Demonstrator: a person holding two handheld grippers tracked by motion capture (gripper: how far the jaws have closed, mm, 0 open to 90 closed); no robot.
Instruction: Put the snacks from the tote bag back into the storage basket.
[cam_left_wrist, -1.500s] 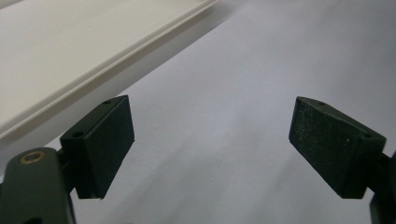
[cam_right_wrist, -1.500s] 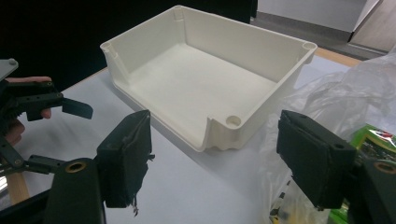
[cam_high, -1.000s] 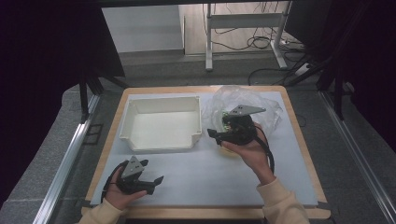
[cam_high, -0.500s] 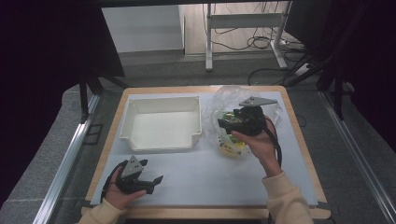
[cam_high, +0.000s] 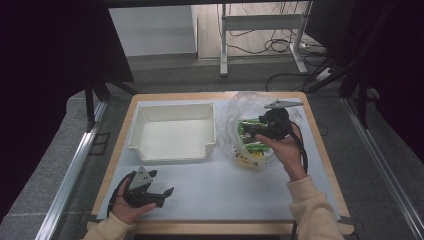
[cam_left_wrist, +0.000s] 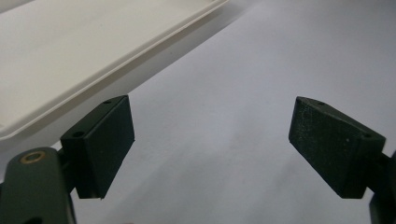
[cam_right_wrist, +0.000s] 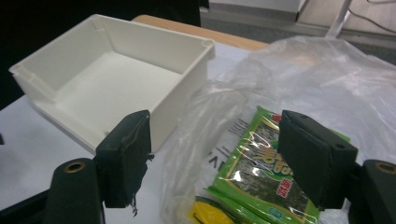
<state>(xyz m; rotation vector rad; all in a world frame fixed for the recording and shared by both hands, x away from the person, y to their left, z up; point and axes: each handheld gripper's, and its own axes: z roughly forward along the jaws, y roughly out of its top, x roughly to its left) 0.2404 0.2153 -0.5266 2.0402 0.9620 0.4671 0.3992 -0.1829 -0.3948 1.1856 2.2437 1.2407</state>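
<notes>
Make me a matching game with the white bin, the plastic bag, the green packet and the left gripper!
Things:
1. white bin
2. plastic bag
3. green packet
4. left gripper

Descriptions:
A. inside the clear bag
B. open, low over the bare mat near the table's front edge
C. empty
D. see-through and crumpled, right of the bin

Pairs: 1-C, 2-D, 3-A, 4-B

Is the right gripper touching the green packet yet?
Cannot tell. In the right gripper view the open right gripper frames the green packet and the bag, but no pad contact shows.
</notes>
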